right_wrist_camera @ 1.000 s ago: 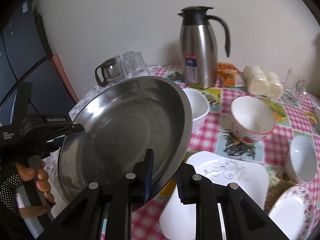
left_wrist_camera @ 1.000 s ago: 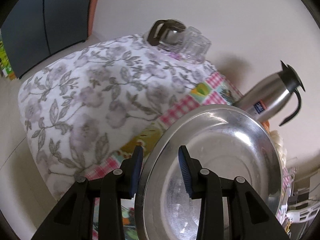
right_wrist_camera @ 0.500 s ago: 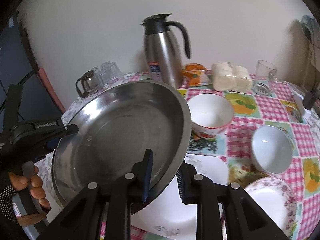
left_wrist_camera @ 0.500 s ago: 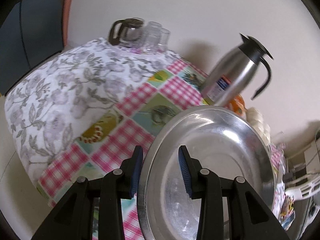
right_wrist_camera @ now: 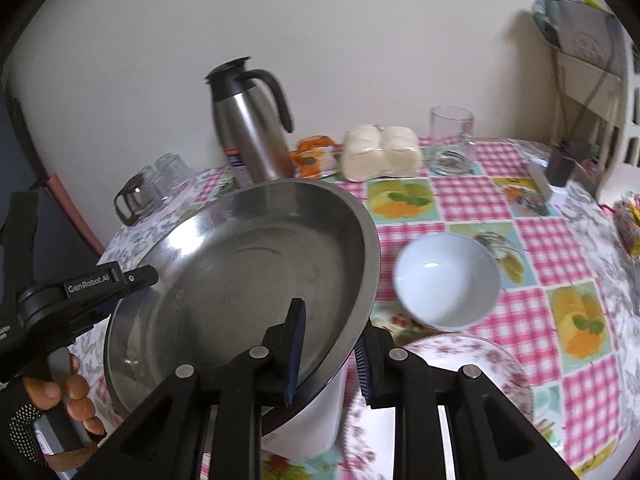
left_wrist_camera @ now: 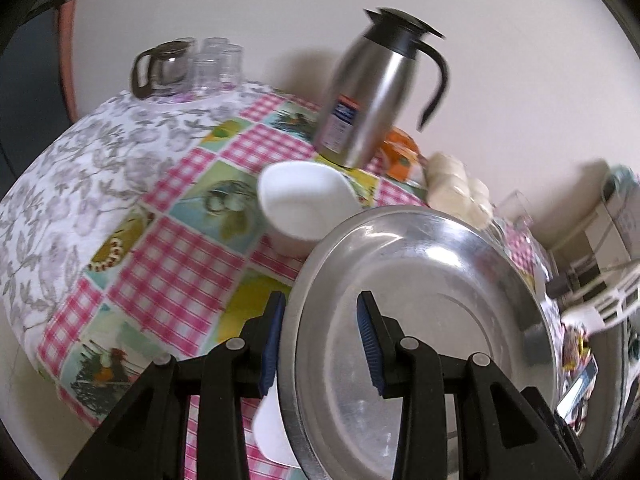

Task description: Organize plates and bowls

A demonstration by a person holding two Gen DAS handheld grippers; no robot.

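A: Entry. The table (right_wrist_camera: 540,248), checked cloth, is the largest thing. Relative to the steel flask (right_wrist_camera: 248,128): what sits where?

B: The steel pan (right_wrist_camera: 248,276) is in front of the flask, lifted clear of the cloth and tilted. Left gripper (left_wrist_camera: 320,338) has its jaws clamped across the pan's near-left rim; right gripper (right_wrist_camera: 330,354) straddles the opposite rim, its jaws clenched on the pan, one pad inside, one beneath.

A: Change since a second ago?

B: The pan has travelled toward the flask side. The white bowl (left_wrist_camera: 304,204) just in front of the flask now shows in the left wrist view; earlier only floral cloth and the glass mugs (left_wrist_camera: 188,66) did. In the right wrist view the plain bowl (right_wrist_camera: 446,280) and floral plate (right_wrist_camera: 472,376), right of the flask, now sit closer in.

A: Meaning?

B: Judgement: the pan is mid-carry, not yet set down. The square white plate (right_wrist_camera: 316,416) lies beneath it, a likely stacking spot.
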